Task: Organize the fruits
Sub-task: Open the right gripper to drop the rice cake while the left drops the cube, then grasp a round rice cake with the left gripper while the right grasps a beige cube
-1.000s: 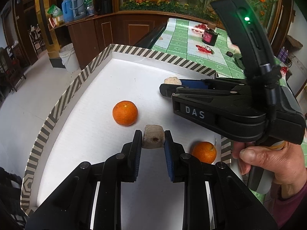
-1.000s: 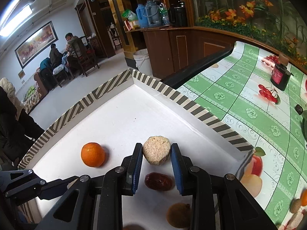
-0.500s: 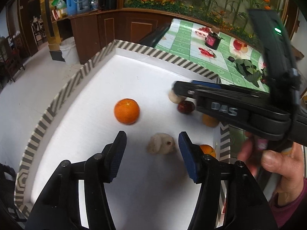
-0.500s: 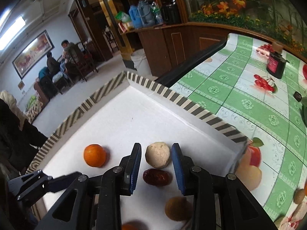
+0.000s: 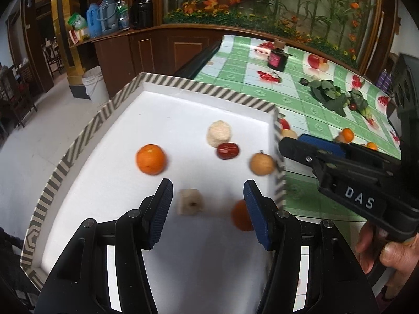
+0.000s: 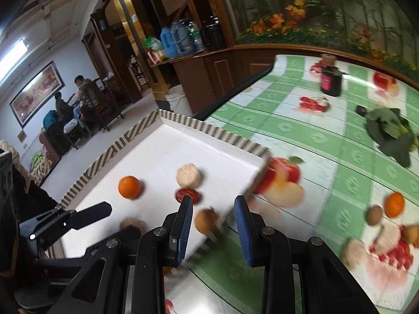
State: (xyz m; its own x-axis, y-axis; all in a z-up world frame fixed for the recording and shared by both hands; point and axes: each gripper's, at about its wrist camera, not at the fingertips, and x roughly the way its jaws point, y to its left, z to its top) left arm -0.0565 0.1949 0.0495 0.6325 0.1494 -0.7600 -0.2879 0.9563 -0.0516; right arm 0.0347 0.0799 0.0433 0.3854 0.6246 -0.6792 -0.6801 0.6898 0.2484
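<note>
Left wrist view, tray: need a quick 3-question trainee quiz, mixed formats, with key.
1. How many oranges lie inside the white tray? A) one B) two C) four
2. True or false: the dark jar stands inside the tray.
3. Short answer: what lies right beside the red date, on its far side?

Key: 1 B. 2 False: it stands on the green tablecloth. 3 The round pale cake.

Bright even light, motion blur, fisheye warping
</note>
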